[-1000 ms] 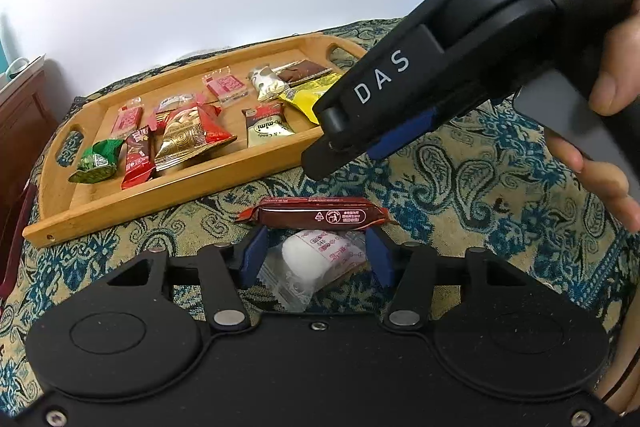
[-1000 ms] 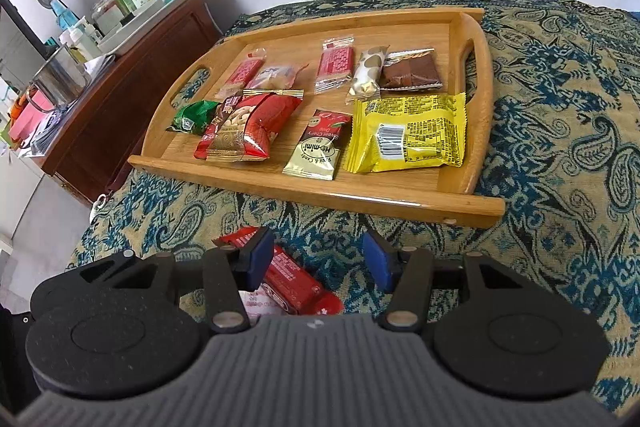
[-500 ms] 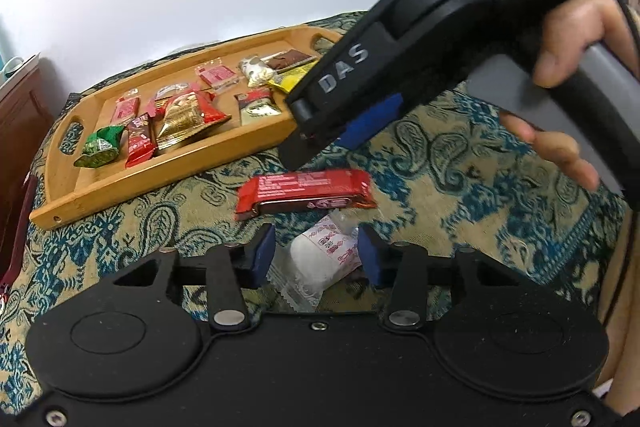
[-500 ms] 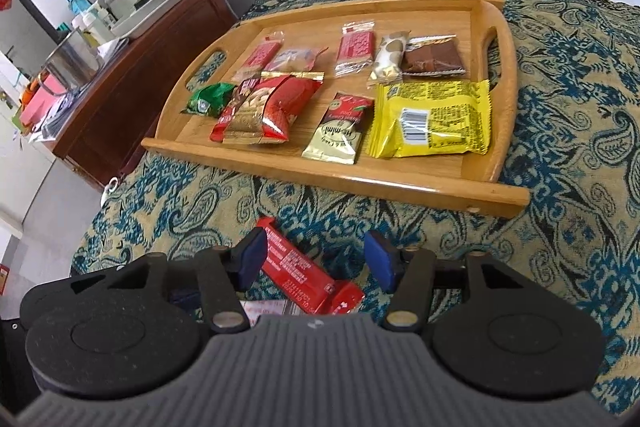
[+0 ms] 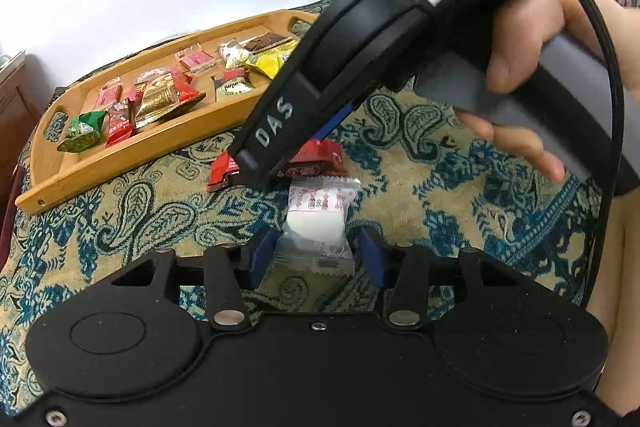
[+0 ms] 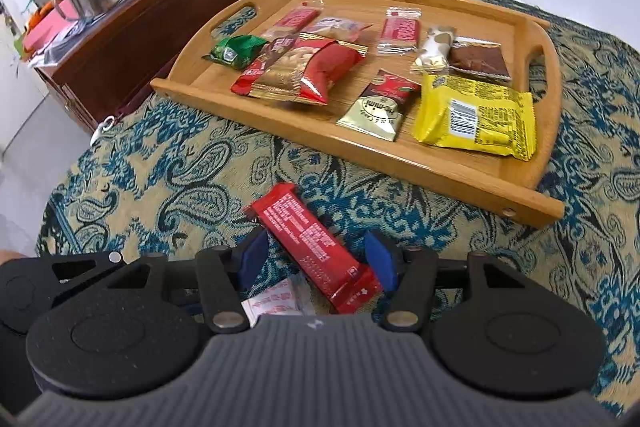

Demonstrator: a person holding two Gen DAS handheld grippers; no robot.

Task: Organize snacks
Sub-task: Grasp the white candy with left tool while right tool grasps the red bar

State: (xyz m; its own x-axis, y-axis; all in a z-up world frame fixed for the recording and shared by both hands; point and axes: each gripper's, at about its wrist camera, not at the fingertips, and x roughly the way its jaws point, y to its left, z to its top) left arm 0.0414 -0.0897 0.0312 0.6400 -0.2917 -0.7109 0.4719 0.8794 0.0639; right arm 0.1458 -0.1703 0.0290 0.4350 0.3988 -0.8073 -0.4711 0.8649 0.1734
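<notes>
Paisley cloth (image 6: 168, 163) in blue and tan covers the bed; a dark wood cabinet (image 6: 160, 27) stands beyond it against a white wall.

A wooden tray (image 6: 452, 173) with cut-out handles lies on the cloth. It holds a green candy (image 6: 234, 51), a red-and-gold nut pack (image 6: 308, 75), a gold sachet (image 6: 380, 107), a yellow pack (image 6: 476, 115), a brown bar (image 6: 476, 57) and several small pink and white wrappers.

Two snacks lie on the cloth just in front of the tray, touching each other: a red bar (image 6: 312, 243) and a white candy (image 5: 316, 223) in a clear wrapper.

The left gripper (image 5: 314, 255) has the white candy between its blue pads (jaws opening, a gap visible on each side, nothing gripped).

The right gripper (image 6: 316, 259), held in a hand (image 5: 532, 39), straddles the red bar, which lies diagonally between the pads. Its jaws are closing; the right pad is at the bar's near end, the left pad is clear of it.
</notes>
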